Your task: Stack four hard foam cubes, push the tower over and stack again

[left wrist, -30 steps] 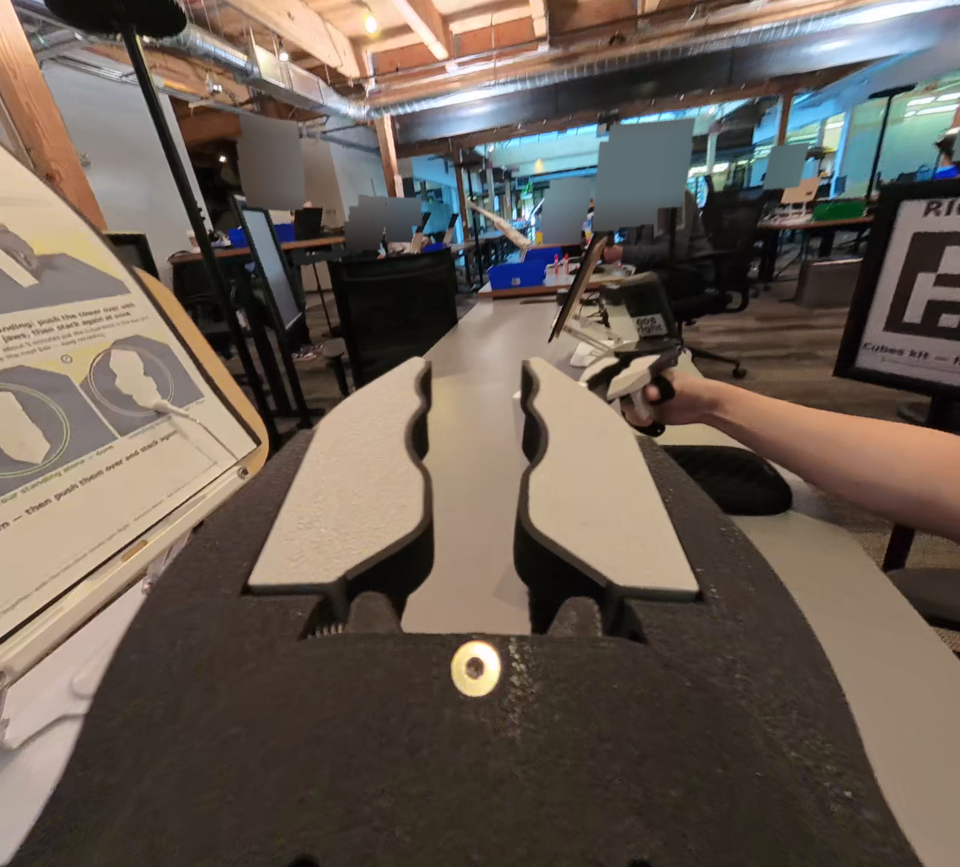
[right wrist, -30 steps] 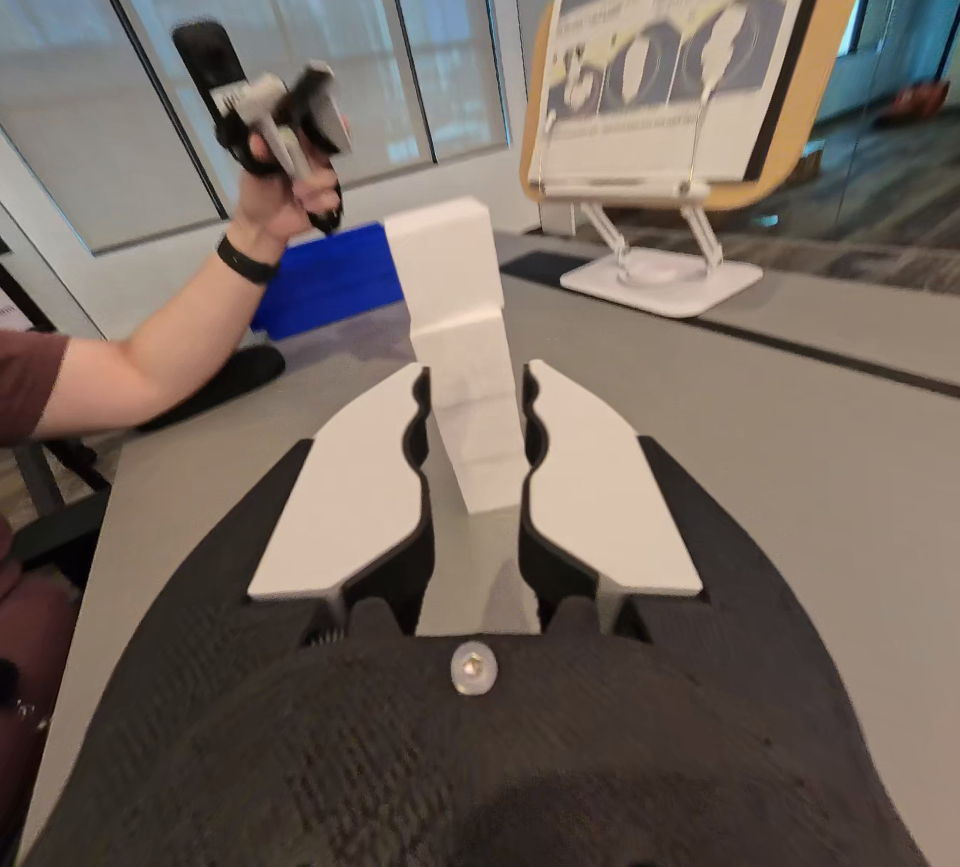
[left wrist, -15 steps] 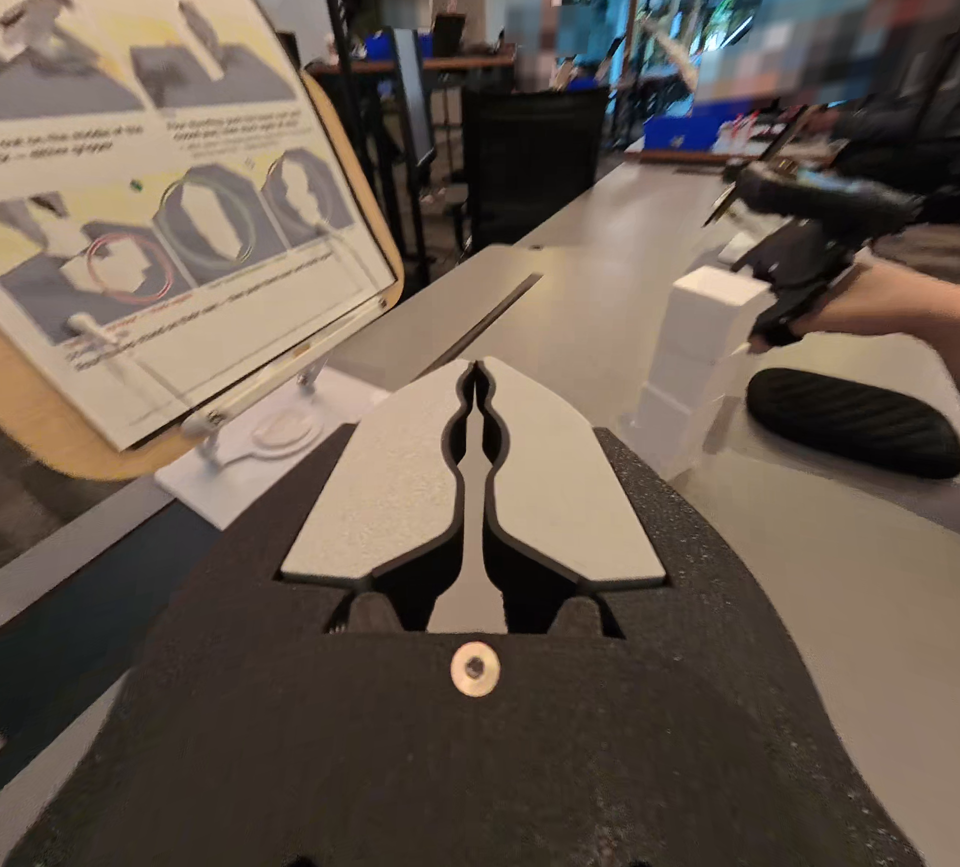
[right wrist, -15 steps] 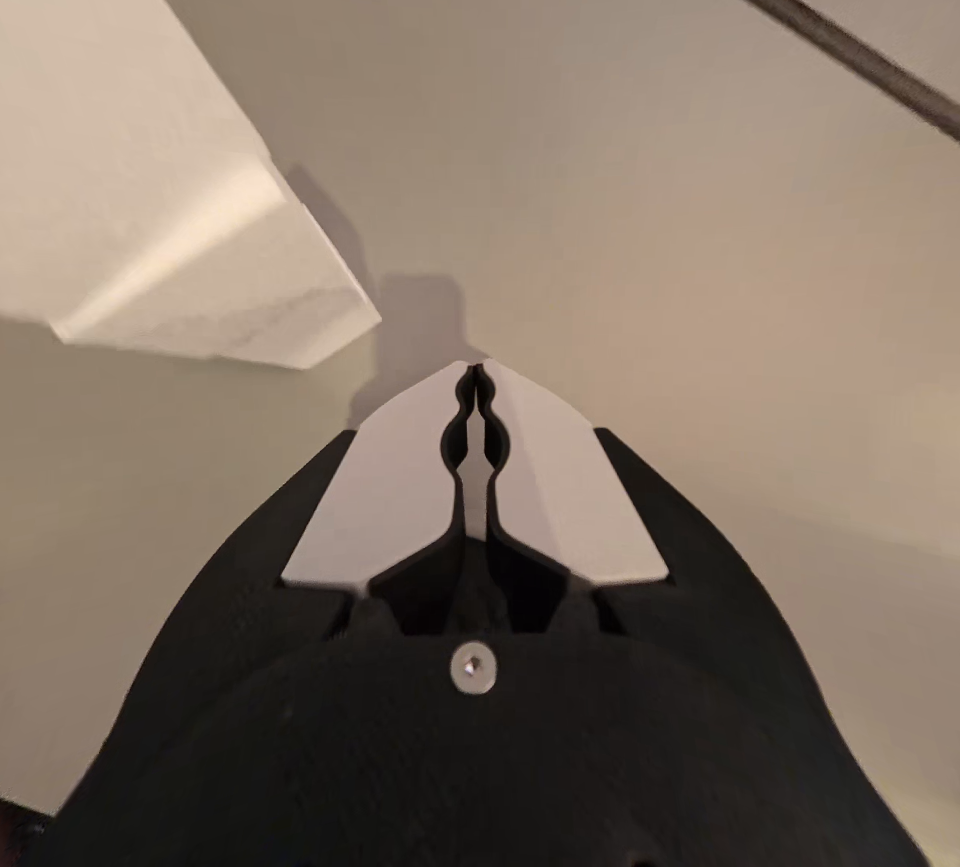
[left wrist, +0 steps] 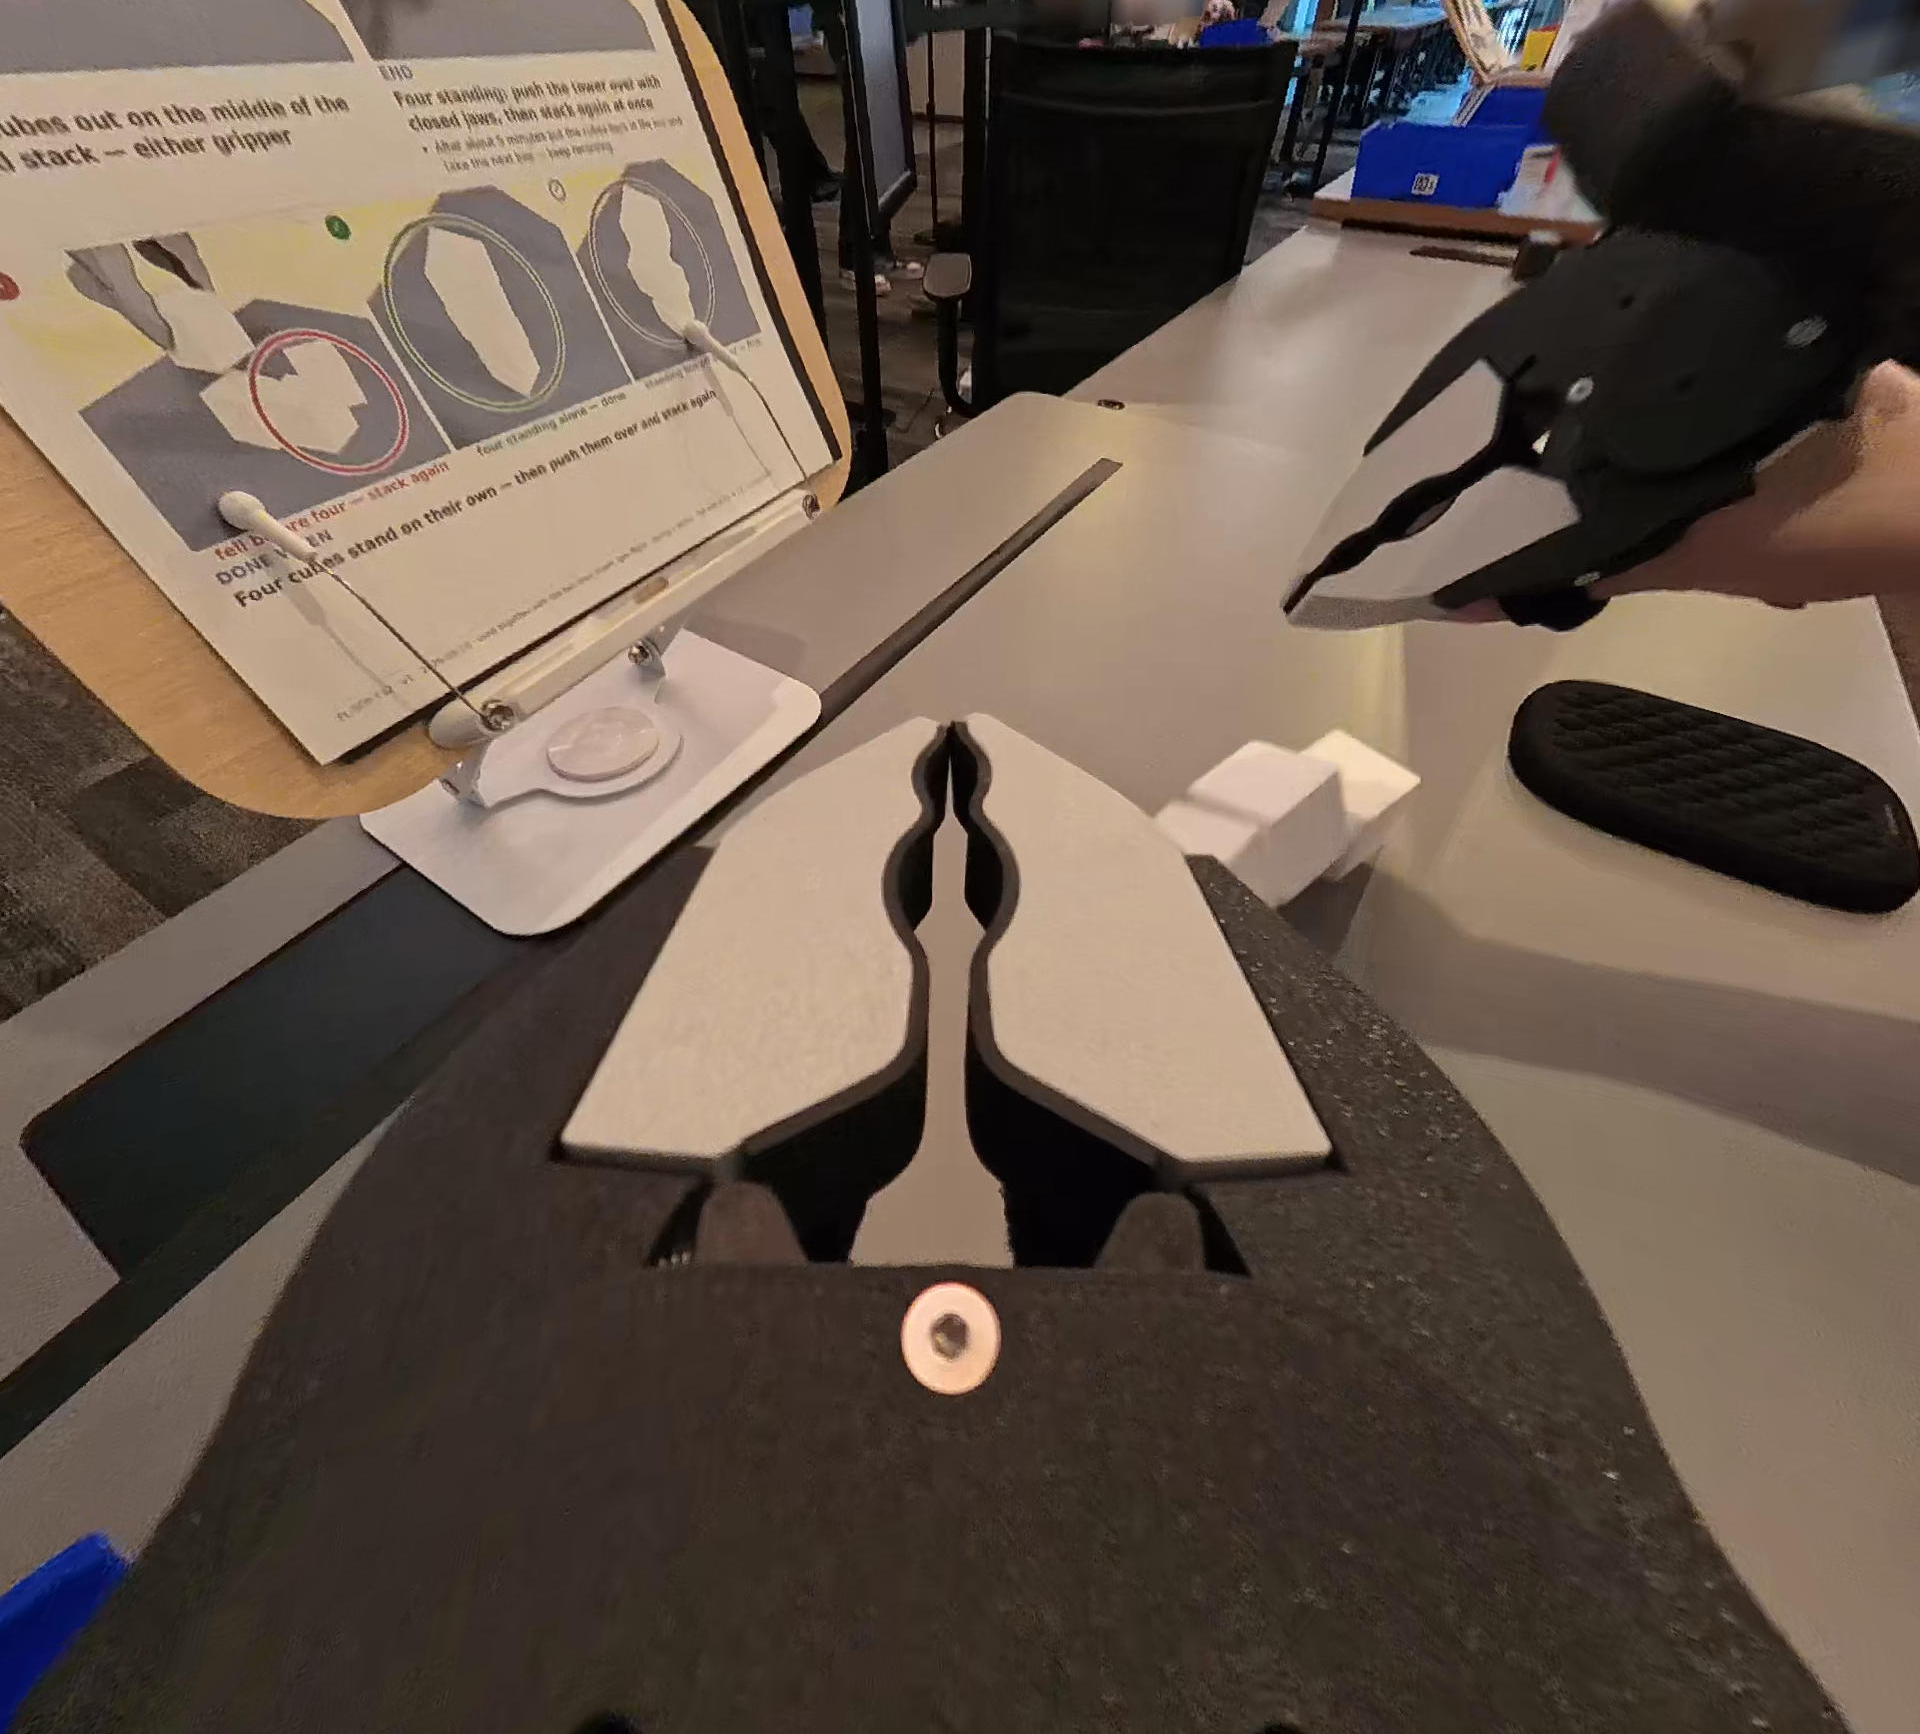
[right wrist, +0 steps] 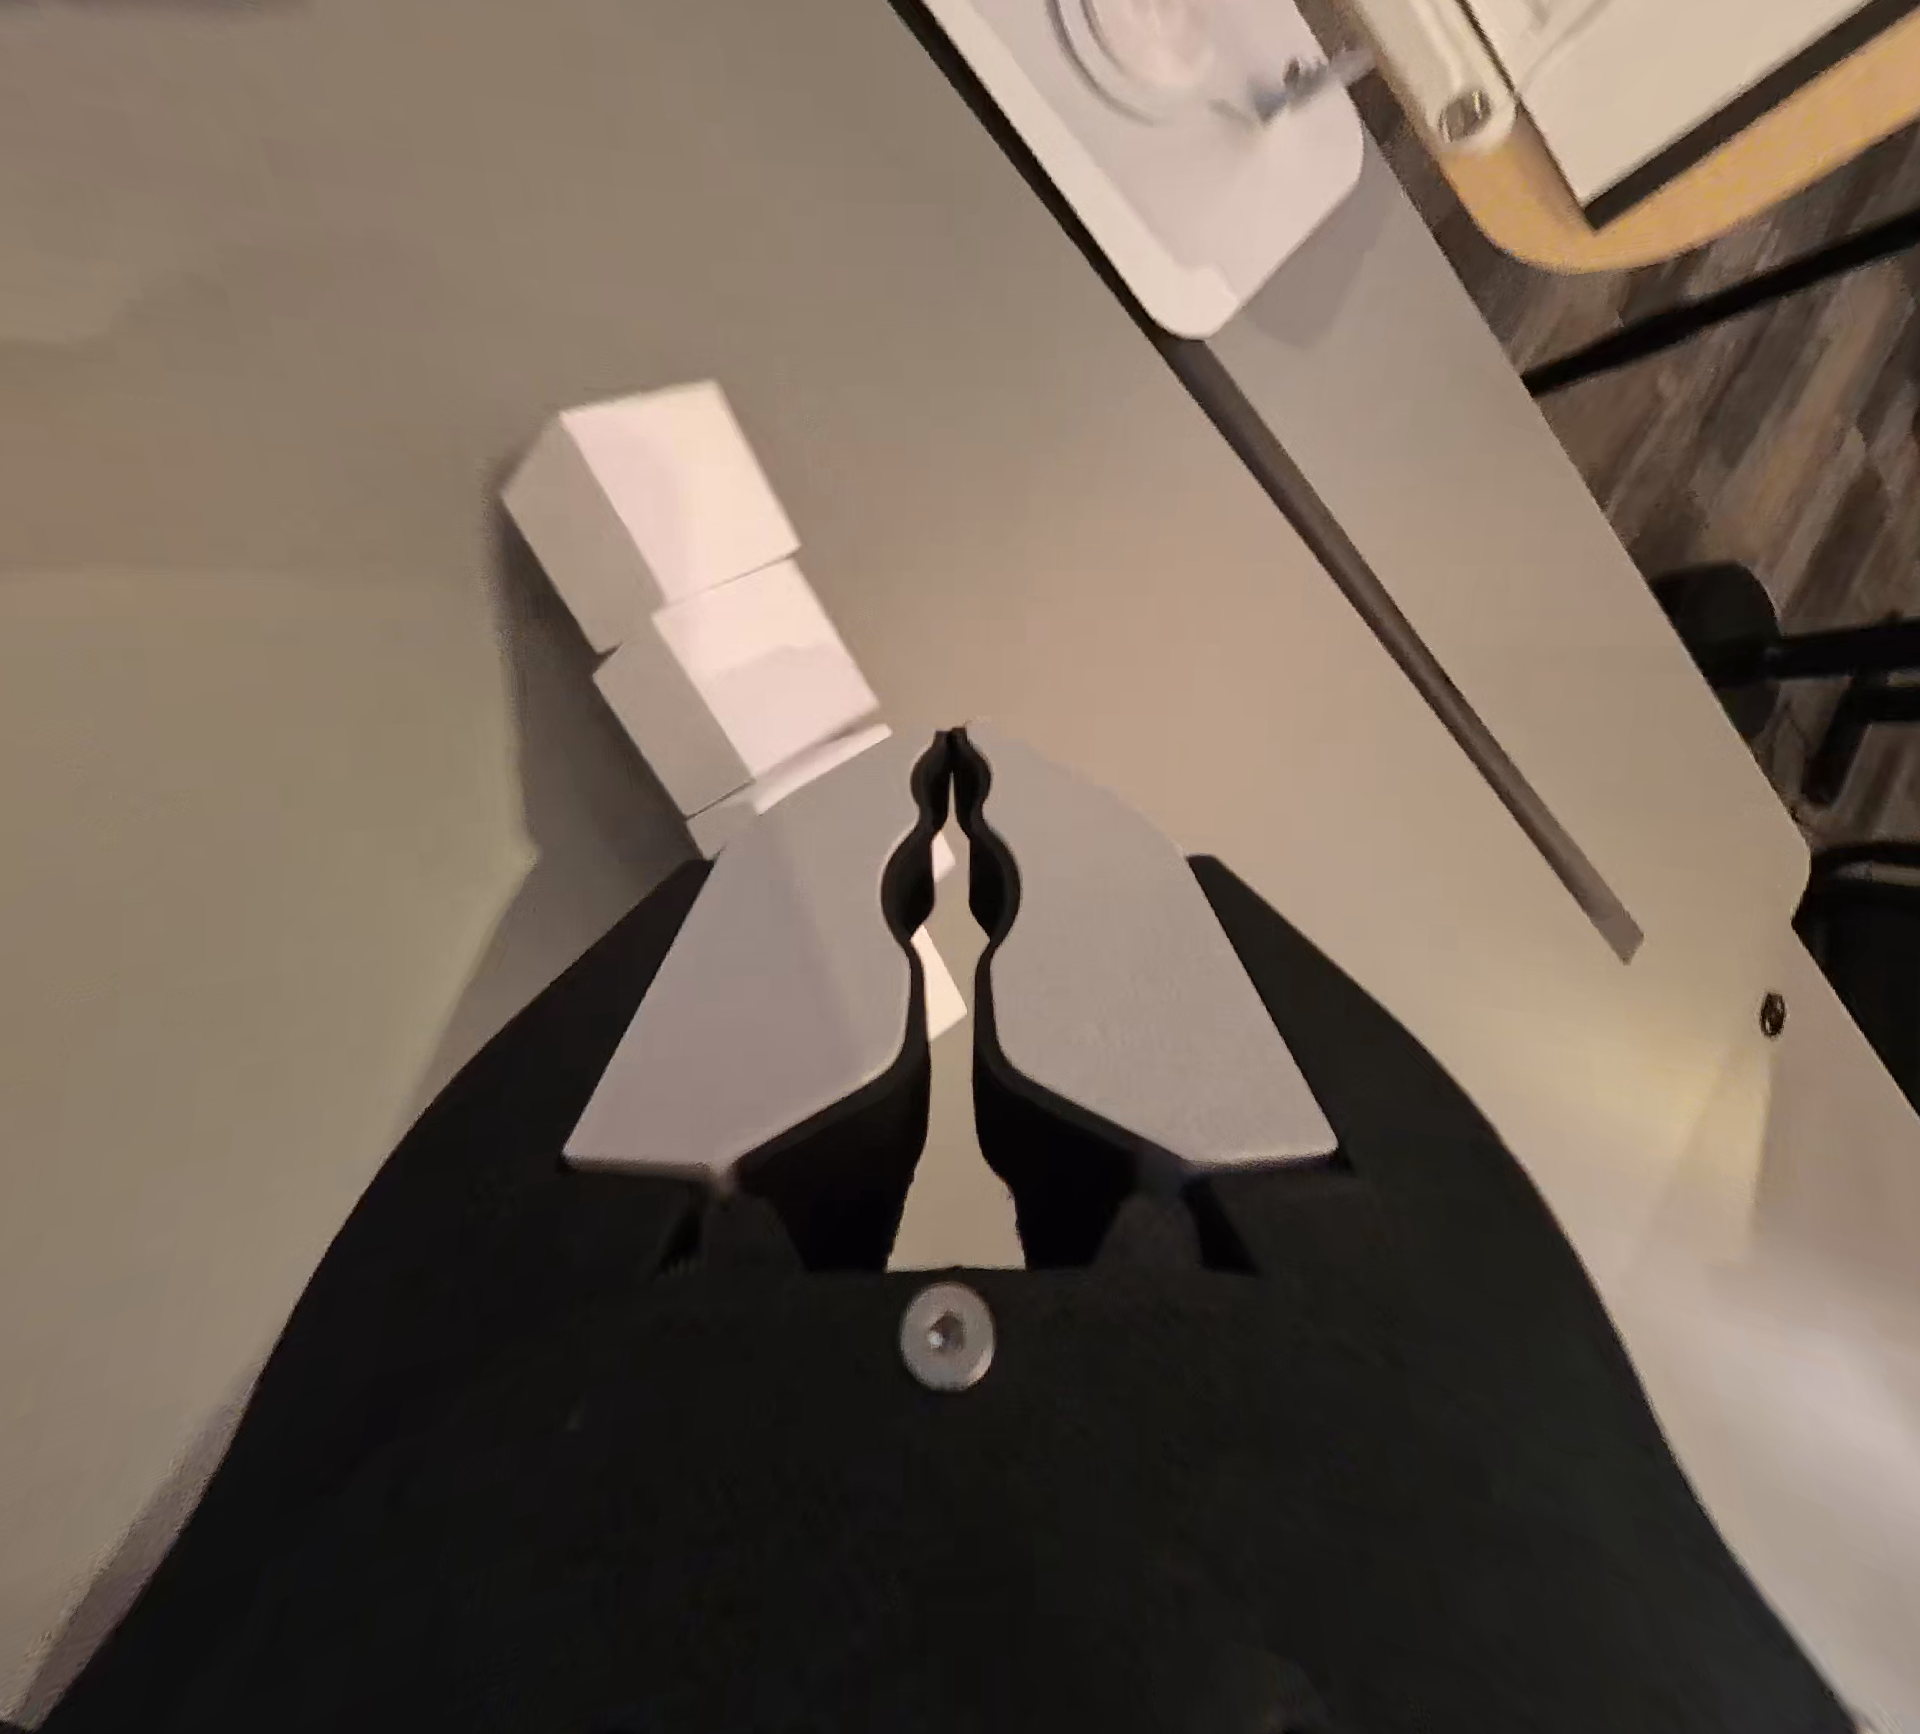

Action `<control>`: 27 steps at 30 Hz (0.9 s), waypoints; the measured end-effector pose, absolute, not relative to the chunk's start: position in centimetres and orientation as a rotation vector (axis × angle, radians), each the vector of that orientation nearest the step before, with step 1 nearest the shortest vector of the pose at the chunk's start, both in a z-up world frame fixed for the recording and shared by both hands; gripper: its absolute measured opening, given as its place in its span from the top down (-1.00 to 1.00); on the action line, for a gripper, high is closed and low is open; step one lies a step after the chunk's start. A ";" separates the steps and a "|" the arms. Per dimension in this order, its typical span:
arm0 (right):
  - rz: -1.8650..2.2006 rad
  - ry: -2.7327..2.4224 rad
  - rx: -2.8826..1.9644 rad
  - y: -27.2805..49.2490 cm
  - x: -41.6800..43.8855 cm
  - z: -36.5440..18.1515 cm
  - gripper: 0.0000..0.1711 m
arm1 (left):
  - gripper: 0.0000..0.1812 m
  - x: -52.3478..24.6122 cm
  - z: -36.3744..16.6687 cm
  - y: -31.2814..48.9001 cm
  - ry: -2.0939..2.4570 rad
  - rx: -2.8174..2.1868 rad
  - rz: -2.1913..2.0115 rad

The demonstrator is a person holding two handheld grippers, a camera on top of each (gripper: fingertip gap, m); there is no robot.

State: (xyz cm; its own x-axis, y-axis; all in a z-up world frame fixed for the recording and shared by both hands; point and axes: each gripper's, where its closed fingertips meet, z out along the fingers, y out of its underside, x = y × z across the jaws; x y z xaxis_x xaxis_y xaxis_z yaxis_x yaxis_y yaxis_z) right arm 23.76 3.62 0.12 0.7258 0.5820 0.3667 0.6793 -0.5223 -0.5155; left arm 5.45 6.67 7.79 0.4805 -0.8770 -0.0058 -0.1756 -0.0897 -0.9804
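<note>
Toppled white foam cubes [right wrist: 707,624] in a row on grey table [left wrist: 1195,541], long axis running up-left from right gripper [right wrist: 951,739], clenched empty directly above, nearer; left gripper [left wrist: 951,734], also clenched empty, cubes just right of it.

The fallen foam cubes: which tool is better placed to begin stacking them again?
Probably the right tool: it points down with its shut tips directly over the foam cubes. The left tool, also shut, sits lower and beside them.
</note>
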 end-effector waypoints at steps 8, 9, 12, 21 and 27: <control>-0.020 -1.035 -2.164 1.8 23.7 -0.5 0.99 | 1.00 6.0 6.1 6.9 0.997 -1.601 -0.835; 0.011 -1.053 -2.154 1.3 24.4 -1.3 0.99 | 1.00 6.3 5.8 6.8 1.014 -1.598 -0.853; 0.138 -1.076 -2.126 0.1 27.1 -4.1 0.98 | 0.94 7.6 3.2 6.1 1.163 -1.587 -0.893; 0.609 -1.022 -1.870 -2.5 31.5 -8.5 0.30 | 0.47 10.6 -2.9 5.7 1.371 -1.512 -0.921; 0.505 -1.114 -1.920 -1.8 31.4 -12.4 0.13 | 0.26 11.7 -6.1 5.7 1.459 -1.564 -0.868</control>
